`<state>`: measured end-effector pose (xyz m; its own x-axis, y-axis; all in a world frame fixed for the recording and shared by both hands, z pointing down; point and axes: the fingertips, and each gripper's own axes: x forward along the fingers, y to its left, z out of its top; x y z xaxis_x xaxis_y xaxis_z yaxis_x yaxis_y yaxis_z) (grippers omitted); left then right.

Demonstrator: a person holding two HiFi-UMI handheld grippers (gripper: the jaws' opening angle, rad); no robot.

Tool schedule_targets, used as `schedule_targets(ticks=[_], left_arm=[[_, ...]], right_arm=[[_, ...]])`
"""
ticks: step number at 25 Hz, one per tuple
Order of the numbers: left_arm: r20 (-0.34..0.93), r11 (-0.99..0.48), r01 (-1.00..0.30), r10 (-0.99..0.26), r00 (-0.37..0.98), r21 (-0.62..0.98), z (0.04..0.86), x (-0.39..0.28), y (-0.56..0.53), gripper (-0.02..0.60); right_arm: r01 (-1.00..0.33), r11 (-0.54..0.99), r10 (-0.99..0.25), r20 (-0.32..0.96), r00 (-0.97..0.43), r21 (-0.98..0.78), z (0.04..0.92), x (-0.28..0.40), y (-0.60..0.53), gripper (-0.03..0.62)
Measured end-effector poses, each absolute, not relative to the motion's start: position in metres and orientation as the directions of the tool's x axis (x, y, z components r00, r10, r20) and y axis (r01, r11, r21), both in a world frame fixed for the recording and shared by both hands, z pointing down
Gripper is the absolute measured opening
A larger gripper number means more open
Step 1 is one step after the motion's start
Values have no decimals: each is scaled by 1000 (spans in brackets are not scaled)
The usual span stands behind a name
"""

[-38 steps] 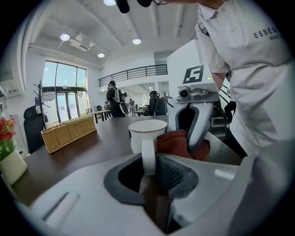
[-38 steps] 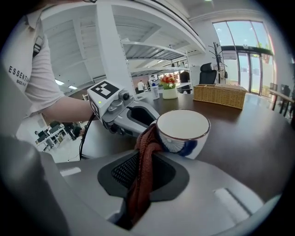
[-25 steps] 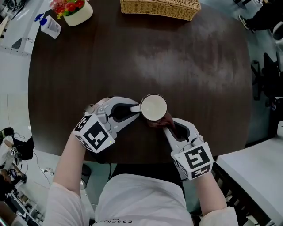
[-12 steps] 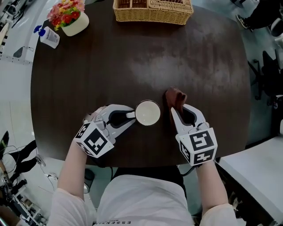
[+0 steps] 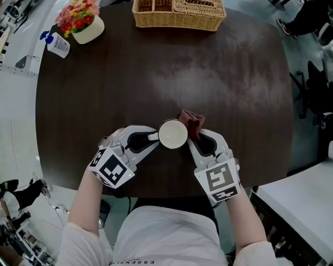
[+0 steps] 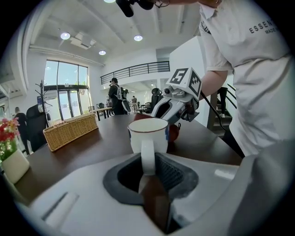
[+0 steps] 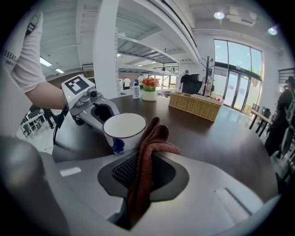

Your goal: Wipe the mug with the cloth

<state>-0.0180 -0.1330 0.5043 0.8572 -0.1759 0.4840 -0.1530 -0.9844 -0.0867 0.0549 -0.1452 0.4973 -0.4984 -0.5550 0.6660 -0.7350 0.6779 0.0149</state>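
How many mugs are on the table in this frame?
1. The white mug stands at the table's near edge, handle held by the left gripper, cloth beside it.

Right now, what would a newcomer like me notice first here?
A white mug stands near the front edge of the dark table, its handle pinched by the left gripper. The right gripper holds a reddish-brown cloth at the mug's other side. A wicker basket sits at the far edge.

right claw point(image 7: 138, 184) pinches the brown cloth point(image 7: 150, 152) against the white mug point(image 7: 123, 131).
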Motion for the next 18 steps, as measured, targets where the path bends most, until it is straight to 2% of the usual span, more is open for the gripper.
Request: schedule_targets(ticks=[6,13,18], left_arm=[[456,-980,-193,-195,869,-51,503,-19,-132,72],[459,-981,-186,-192,868,-58,504,-18,-132,72],[457,-984,-171,-177,872,-56,503,-18,-129,72]], right_arm=[[-713,701,-539,663,-519,11,493,50,-122,80],[-683,730,-498,663,-559,-28,498,27,-81,80],[-671,741,-520,644,-562,13,485,32,-75,81]])
